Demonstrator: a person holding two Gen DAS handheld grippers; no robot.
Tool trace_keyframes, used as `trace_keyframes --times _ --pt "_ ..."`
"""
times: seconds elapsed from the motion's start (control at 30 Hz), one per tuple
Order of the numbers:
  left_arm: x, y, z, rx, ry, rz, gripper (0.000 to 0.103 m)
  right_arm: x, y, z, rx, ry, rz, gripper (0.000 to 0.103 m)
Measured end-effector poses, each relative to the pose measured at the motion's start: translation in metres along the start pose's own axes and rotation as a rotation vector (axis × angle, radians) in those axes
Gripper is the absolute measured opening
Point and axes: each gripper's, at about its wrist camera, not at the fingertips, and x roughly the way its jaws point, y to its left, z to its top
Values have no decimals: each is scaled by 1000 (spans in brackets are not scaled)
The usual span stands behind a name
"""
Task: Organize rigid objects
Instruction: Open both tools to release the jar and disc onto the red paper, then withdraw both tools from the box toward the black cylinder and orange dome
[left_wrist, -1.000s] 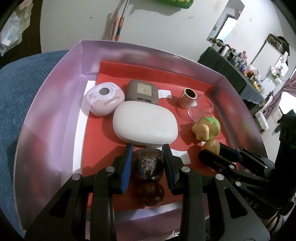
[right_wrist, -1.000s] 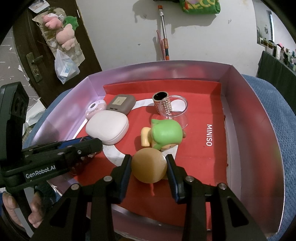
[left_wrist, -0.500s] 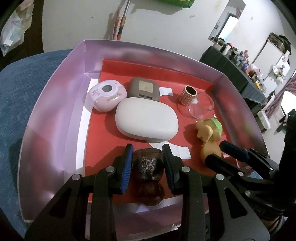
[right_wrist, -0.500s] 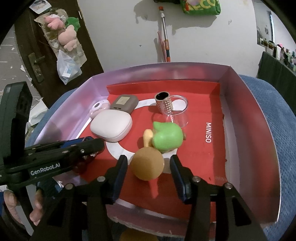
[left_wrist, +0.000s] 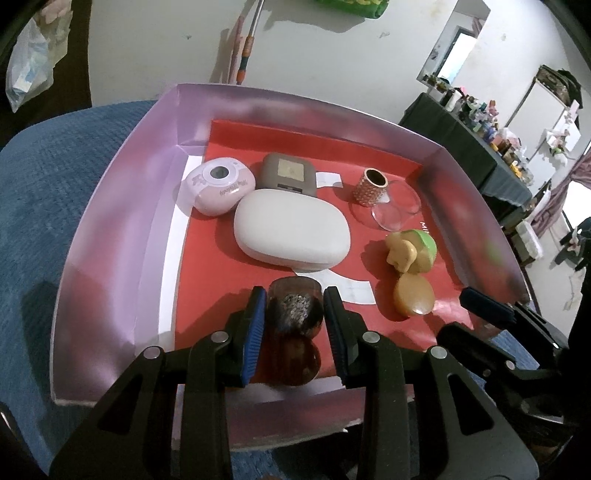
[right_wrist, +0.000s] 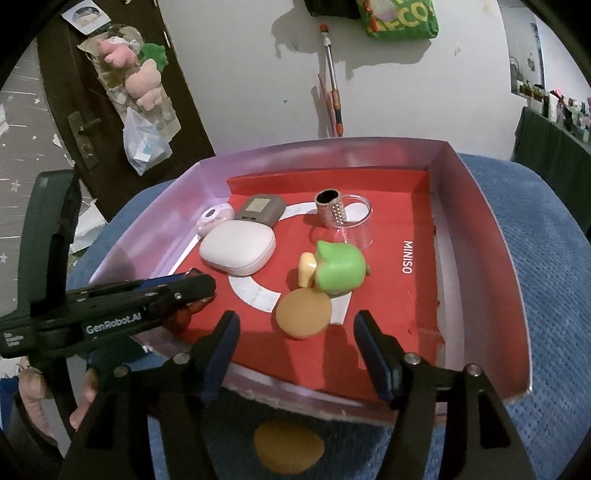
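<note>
A shallow box with a red floor and shiny walls (left_wrist: 122, 206) (right_wrist: 491, 258) lies on a blue cushion. My left gripper (left_wrist: 294, 314) is shut on a small dark brown jar with glittery contents (left_wrist: 293, 310), low over the box's near edge. A tan round puck (right_wrist: 303, 313) (left_wrist: 413, 295) lies on the red floor beside a green and yellow figurine (right_wrist: 338, 271) (left_wrist: 410, 251). My right gripper (right_wrist: 295, 334) stands just in front of the puck with its jaws opening and clear of it.
Also in the box: a big white oval case (left_wrist: 291, 234), a pink round case (left_wrist: 219, 190), a taupe case (left_wrist: 288, 175), a studded gold ring (left_wrist: 370, 186) and a clear dish (left_wrist: 397, 206). A second tan disc (right_wrist: 288, 446) lies on the cushion under my right gripper.
The right gripper has let go of the tan puck, spread its jaws and drawn back toward the box's near edge. The left gripper has kept its grip and place.
</note>
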Motion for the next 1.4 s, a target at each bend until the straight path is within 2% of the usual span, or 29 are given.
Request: trace_keyframes --times 0.2,0.27,0.3,0.33,0.57,0.67,0.8,1.0,1.4 --pt "-6 -6 -3 16 -9 2 32 -17 3 -4 -8 -26 8 75" --pt "-8 -7 -4 16 -12 -3 54 -23 4 -6 -9 -35 12 75" --pt "-10 -8 -4 15 -19 -6 77 -25 5 -7 -7 -39 16 75" --pt "-12 -8 -5 14 -29 -11 84 -27 5 -7 -6 -42 17 75" --pt "-20 -14 -6 32 -51 -8 84 -44 7 -12 -4 -68 27 80" --pt "-22 -14 -7 31 -54 -11 92 -49 6 -12 -2 -77 31 80" --pt "-27 -15 -10 30 -61 -22 94 -56 6 -14 -1 -90 39 89" --pt "-37 -18 -13 43 -83 -12 103 -64 9 -14 -5 -102 54 97" --pt "-44 -6 -16 29 -95 15 103 -78 12 -13 1 -132 74 103"
